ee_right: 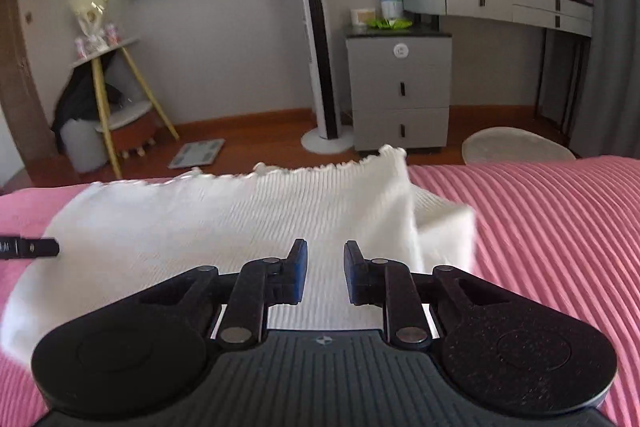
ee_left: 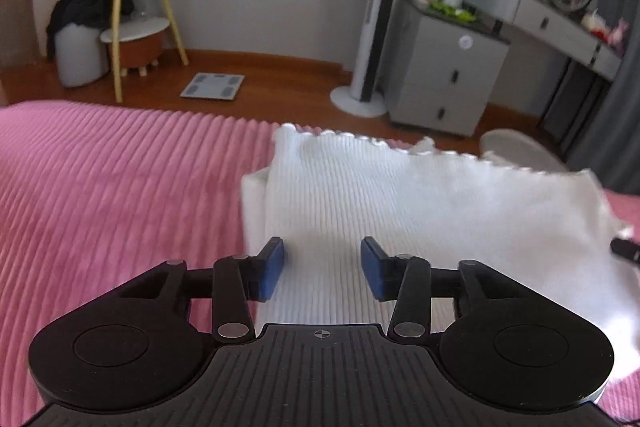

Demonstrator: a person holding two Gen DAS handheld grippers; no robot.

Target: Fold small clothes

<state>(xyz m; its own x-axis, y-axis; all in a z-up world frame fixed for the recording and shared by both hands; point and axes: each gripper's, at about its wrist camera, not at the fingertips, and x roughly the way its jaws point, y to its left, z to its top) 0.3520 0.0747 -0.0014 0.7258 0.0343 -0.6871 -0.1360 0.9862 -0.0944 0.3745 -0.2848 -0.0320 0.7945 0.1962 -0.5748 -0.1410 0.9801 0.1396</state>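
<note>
**knitnerd:** So where are we with this one? In the left wrist view the white ribbed top fills the centre and right of the frame, lying on the pink corduroy-looking bedspread. Our left gripper hangs over its near part with the blue pads set fairly wide and nothing between them. No grip that we can see.

**foldbot_fan:** Same story on the other side. In the right wrist view the top sits centre and left, and our right gripper has a narrower gap, also empty, just fabric below it. The left gripper's tip pokes in at the left edge of that frame.

**knitnerd:** We'd guess the sides are already turned in, since there's a doubled layer at the left edge in the left view and a folded flap at right of centre in the right view. So the next fold is probably the lengthwise one.

**foldbot_fan:** Agreed, though that's our read only. For doing it well, we'd pinch both near corners evenly, catching all the layers, then carry them toward the scalloped hem at the far edge and line the edges up before letting go.

**knitnerd:** It's a stretchy rib knit, soft and floppy, so we expect it to sag between the grippers. The ridged bedspread looks grippy, so lifting beats dragging.
</note>
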